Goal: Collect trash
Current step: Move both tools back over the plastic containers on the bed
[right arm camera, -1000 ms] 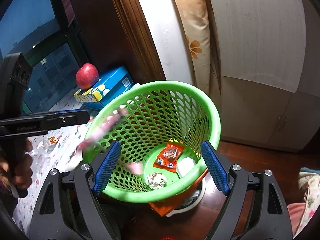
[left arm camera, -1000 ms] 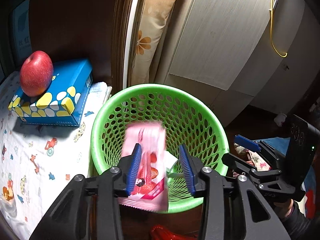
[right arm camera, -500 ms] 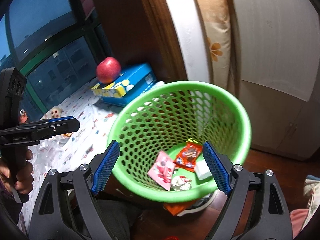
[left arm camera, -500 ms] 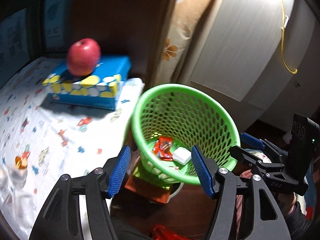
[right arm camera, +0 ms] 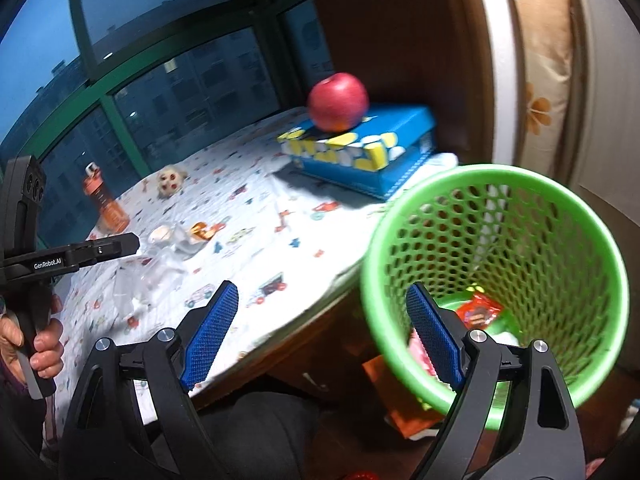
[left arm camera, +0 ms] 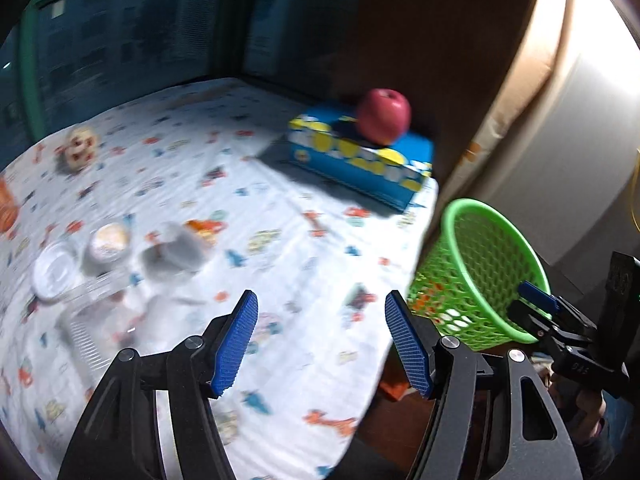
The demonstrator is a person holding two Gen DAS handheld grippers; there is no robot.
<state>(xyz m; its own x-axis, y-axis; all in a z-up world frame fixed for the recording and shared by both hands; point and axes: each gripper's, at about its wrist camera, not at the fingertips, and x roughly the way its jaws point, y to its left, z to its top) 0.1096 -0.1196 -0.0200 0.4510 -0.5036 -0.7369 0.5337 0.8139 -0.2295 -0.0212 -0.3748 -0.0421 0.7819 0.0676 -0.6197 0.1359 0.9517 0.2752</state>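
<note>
Both claws are spread with nothing between them: the left gripper (left arm camera: 322,338) over the patterned tablecloth (left arm camera: 280,240), the right gripper (right arm camera: 320,332) at the table edge. The green basket (right arm camera: 496,184) stands right of the table, wrappers (right arm camera: 478,312) inside. More litter (left arm camera: 172,252) lies far left.

- I am looking over a table covered with a white cloth printed with small cartoon cars (left arm camera: 304,248).
- A blue cardboard tissue box with yellow and white spots (right arm camera: 372,152) is sitting near the far corner.
- An orange plastic drink bottle (right arm camera: 105,200) is standing by the window edge.
- A small pale round toy (right arm camera: 170,180) is lying nearby.
- Crumpled clear plastic wrappers and small round cups (left arm camera: 108,256) are lying together, blurred.
</note>
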